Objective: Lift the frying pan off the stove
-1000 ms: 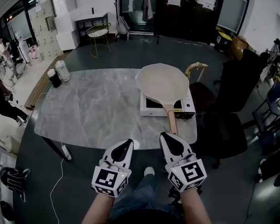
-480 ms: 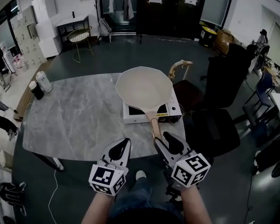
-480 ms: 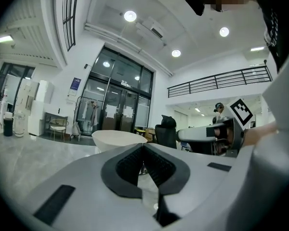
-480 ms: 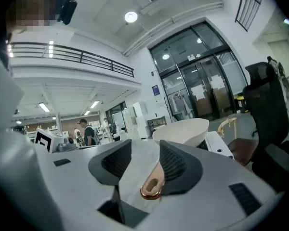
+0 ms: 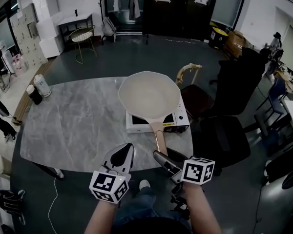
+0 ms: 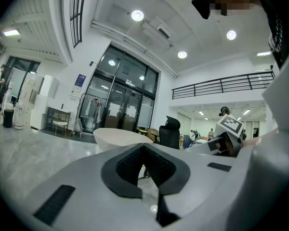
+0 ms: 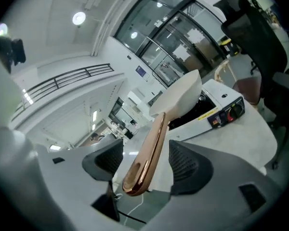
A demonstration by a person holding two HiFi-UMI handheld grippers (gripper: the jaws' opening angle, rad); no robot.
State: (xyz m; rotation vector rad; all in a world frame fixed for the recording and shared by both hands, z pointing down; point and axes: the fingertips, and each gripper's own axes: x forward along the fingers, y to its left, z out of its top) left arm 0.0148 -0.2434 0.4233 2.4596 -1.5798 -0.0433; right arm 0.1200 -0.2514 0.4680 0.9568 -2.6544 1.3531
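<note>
Opening around the glossy, copper-toned handle [image 7: 151, 138] of the round cream frying pan [image 5: 149, 94], the right gripper [image 7: 145, 162] sets ribbed dark pads [image 7: 185, 165] beside it without contact; the left gripper [image 6: 143, 165] is pressed together, empty.

Frying pan [image 5: 149, 95] sitting on stove [image 5: 178, 121]; stove standing on table's [image 5: 78, 126] right part; handle [image 5: 159, 139] pointing toward table's front edge; chair [image 5: 223, 135] standing right of table.

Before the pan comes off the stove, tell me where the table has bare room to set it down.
The table is bare from the stove leftward to the two containers at its far left corner, near edge included. The right end is crowded: stove, frying pan, its handle reaching toward the near edge.
</note>
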